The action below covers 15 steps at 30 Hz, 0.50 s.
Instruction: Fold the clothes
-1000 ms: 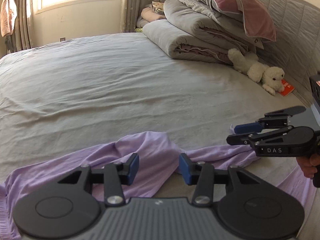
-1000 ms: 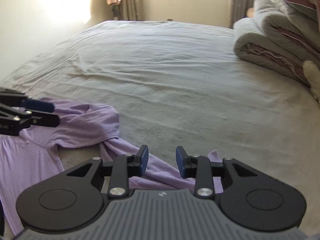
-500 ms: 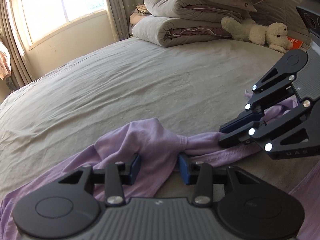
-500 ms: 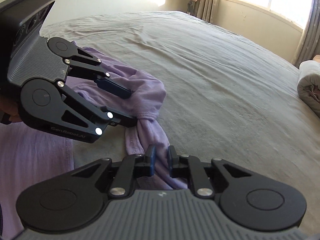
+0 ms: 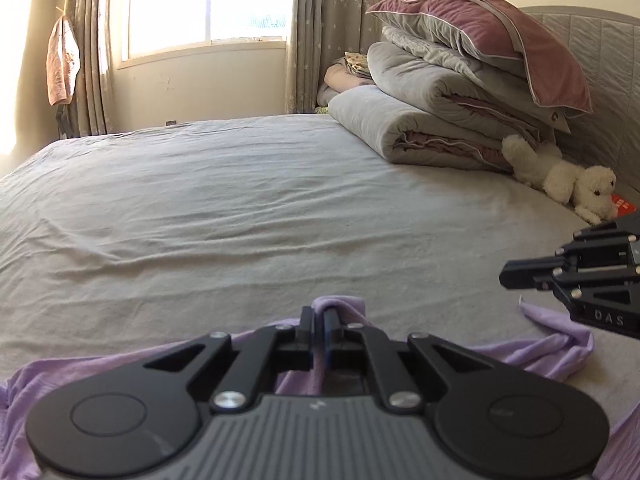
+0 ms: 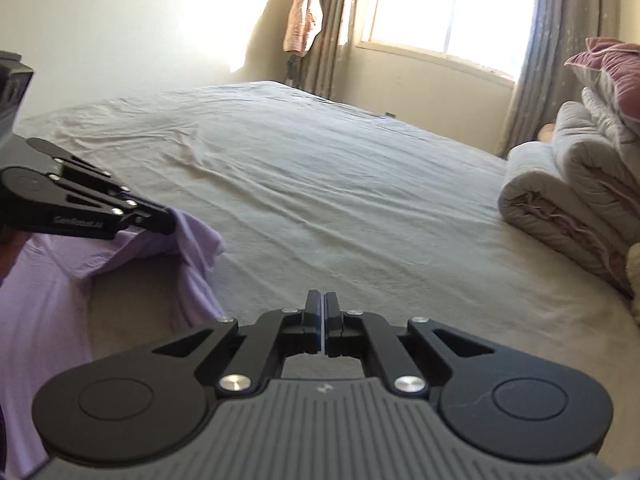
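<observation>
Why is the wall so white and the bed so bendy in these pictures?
Right wrist view: sun from the window washes the wall out to glare. Left wrist view: the fisheye lens bows the bed and darkens the corners; the purple shirt looks slightly smeared.

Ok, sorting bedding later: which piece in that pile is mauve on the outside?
The pillow on top; the folded quilts under it show grey outsides.

A wide bed (image 5: 224, 216) under a wrinkled grey sheet fills the room. Folded grey quilts (image 5: 432, 120) and a mauve pillow (image 5: 492, 40) stack against the padded headboard (image 5: 600, 92). Sunlight floods through the window (image 5: 208, 0), flanked by patterned grey curtains (image 5: 320, 28), onto cream walls (image 6: 120, 20).
</observation>
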Available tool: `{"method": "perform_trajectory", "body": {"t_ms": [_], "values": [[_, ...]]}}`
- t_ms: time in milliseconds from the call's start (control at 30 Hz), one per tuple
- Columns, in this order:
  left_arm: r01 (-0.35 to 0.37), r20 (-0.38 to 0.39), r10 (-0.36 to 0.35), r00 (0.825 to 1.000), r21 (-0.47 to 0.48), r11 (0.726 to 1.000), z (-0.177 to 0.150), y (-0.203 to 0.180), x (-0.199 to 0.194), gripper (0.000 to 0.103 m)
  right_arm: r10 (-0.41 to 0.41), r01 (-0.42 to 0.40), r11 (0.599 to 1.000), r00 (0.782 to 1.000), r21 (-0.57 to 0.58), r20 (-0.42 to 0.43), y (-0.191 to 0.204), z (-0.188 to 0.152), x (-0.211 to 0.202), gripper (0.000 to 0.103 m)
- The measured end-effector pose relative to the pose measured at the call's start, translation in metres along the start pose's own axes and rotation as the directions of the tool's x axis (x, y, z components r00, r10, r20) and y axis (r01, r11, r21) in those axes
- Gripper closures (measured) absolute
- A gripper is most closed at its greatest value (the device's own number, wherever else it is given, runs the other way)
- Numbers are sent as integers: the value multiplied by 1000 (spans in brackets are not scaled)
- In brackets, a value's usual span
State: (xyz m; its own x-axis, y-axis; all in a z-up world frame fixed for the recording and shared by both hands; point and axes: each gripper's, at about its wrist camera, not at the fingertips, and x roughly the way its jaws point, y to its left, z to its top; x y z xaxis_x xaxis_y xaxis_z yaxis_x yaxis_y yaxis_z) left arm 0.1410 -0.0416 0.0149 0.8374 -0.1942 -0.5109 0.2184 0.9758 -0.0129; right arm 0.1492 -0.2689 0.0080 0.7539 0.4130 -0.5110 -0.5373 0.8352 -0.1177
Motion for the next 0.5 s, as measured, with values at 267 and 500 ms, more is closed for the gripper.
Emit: {"method": "perform_trajectory", "body": {"t_ms": [267,500], "values": [[-60,30,63,998,-91,994,-2,26,-23,99,53,-62,995,992,-75,-118,14,-10,16,70],[-152,-69,144,987,-139,979,-25,45,-24,99,95,-141,966,973,-217,-211,33,-25,17,61]]}}
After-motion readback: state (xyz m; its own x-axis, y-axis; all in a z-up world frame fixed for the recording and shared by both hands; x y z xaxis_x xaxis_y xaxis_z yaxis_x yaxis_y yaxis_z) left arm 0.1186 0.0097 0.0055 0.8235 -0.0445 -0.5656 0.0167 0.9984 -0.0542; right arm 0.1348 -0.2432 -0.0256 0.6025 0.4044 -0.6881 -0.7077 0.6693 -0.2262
